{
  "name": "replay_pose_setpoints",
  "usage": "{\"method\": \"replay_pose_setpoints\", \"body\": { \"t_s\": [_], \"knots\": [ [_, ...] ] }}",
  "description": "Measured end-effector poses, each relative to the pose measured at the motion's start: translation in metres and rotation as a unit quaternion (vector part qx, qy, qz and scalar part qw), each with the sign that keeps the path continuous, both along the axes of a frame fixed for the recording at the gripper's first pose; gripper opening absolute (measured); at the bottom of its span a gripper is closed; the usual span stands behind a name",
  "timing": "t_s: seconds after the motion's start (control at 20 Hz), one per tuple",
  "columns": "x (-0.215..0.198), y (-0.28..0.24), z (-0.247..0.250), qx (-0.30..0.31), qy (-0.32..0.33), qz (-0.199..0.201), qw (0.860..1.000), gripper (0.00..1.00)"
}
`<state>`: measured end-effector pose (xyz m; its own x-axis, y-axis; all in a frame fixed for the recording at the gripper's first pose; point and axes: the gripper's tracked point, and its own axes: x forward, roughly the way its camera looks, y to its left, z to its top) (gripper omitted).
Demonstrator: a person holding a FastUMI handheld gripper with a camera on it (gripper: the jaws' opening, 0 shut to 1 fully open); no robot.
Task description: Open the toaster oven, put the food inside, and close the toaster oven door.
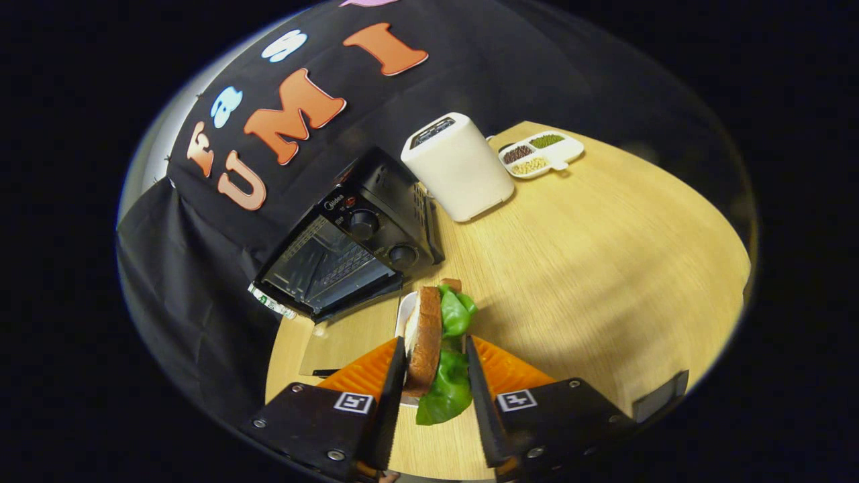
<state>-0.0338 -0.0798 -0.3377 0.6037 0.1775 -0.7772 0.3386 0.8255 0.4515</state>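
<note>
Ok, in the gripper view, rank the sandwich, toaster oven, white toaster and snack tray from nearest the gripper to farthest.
1. Sandwich, between the gripper fingers.
2. Toaster oven, just beyond, door open.
3. White toaster, behind the oven.
4. Snack tray, farthest, beside the toaster.

A white toaster (458, 168) stands upright on the wooden table (604, 268). At its 2 o'clock, near but apart, lies a white divided dish (542, 153) with three compartments: dark brown grains, green grains and pale yellow grains. A white plate (405, 314) lies on the table at the toaster's 7 o'clock, mostly hidden.
</note>
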Motion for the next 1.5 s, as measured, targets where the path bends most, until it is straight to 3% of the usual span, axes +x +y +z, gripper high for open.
{"method": "replay_pose_setpoints", "body": {
  "t_s": [0.05,0.25,0.35,0.65,0.95,1.5],
  "knots": [
    [0.003,-0.003,-0.001,0.01,0.002,-0.011,1.0,0.44],
    [0.004,-0.001,0.004,0.005,-0.009,-0.015,1.0,0.29],
    [0.009,0.002,0.015,0.001,-0.025,-0.015,1.0,0.27],
    [0.027,0.029,0.064,0.045,-0.085,-0.025,0.995,0.27],
    [0.05,0.084,0.071,0.097,-0.105,-0.014,0.99,0.27],
    [0.114,0.154,0.03,0.146,-0.112,-0.066,0.981,0.27]
  ]
}}
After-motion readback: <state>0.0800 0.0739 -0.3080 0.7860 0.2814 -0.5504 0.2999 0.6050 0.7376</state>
